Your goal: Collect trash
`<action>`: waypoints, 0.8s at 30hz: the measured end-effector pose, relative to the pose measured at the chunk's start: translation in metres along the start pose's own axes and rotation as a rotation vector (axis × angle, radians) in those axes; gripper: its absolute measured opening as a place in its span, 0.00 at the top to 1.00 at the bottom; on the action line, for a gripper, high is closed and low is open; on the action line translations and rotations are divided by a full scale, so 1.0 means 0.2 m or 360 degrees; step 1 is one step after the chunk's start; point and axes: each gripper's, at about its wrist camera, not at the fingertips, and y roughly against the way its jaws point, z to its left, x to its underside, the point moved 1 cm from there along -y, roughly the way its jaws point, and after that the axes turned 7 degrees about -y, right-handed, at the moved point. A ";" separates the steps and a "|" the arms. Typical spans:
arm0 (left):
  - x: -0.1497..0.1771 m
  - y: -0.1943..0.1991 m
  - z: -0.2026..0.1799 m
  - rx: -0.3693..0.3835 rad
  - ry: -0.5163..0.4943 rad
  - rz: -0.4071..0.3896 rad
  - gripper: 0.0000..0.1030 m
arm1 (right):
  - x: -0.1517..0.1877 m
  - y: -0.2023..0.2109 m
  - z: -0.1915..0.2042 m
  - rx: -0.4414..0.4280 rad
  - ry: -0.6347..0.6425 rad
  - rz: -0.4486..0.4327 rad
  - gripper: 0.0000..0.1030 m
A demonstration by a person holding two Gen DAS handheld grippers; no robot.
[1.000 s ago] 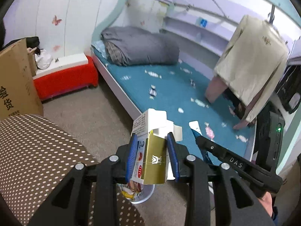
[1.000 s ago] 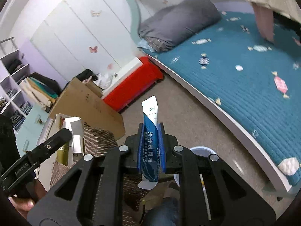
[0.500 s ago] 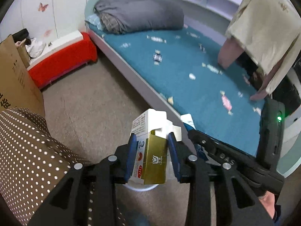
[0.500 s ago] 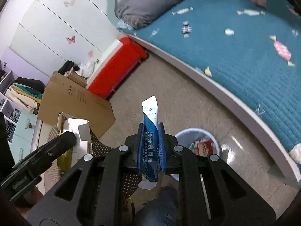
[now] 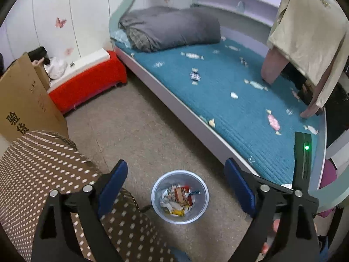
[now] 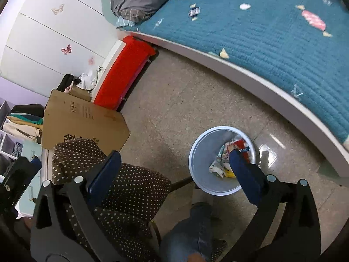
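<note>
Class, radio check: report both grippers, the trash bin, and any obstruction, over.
Left gripper and right gripper opening, nothing between jaws. Trash bin on floor below, wrappers inside. Polka-dot chair beside bin, not blocking.

bin (image 5: 155, 198) pale blue | bedspread (image 5: 240, 100) teal, candy print | chair (image 5: 43, 163) brown, white dots | fingers (image 5: 112, 184) blue

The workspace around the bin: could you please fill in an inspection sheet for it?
Surface: speckled floor, bare around the bin.
Job's things: white bin on the floor holds wrappers and cartons.
Clutter: cardboard box, red bench, dotted chair.
Grippers: left claw and right claw opening, nothing between the jaws, both above the bin.
Cables: nothing seen.
Surroundings: bed with teal cover, grey duvet.
</note>
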 end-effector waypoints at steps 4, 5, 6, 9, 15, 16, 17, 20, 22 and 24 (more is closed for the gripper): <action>0.05 0.21 0.02 -0.0072 0.0001 -0.0097 0.10 | 0.05 0.19 0.11 -0.0005 0.0068 -0.0093 0.06; 0.06 0.26 0.03 -0.0079 0.0008 -0.0121 0.10 | 0.07 0.24 0.15 -0.0002 0.0095 -0.0119 0.06; 0.08 0.33 0.05 -0.0086 0.0021 -0.0154 0.09 | 0.08 0.28 0.18 -0.0002 0.0114 -0.0138 0.06; 0.13 0.53 0.09 -0.0138 0.0055 -0.0244 0.08 | 0.17 0.47 0.33 -0.0024 0.0213 -0.0239 0.06; 0.26 0.92 0.16 -0.0337 0.0023 -0.0481 0.08 | 0.34 0.74 0.60 -0.0087 0.0384 -0.0373 0.06; 0.27 0.97 0.17 -0.0329 0.0020 -0.0493 0.08 | 0.38 0.79 0.66 -0.0101 0.0414 -0.0390 0.06; 0.29 1.01 0.18 -0.0328 0.0018 -0.0494 0.08 | 0.41 0.83 0.70 -0.0102 0.0446 -0.0405 0.06; 0.35 1.16 0.24 -0.0435 0.0040 -0.0510 0.08 | 0.53 0.94 0.84 -0.0092 0.0555 -0.0451 0.06; 0.40 1.28 0.29 -0.0493 0.0083 -0.0548 0.08 | 0.60 1.00 0.92 -0.0100 0.0622 -0.0481 0.06; 0.44 1.38 0.35 -0.0540 0.0136 -0.0552 0.08 | 0.69 1.07 1.03 -0.0112 0.0711 -0.0522 0.06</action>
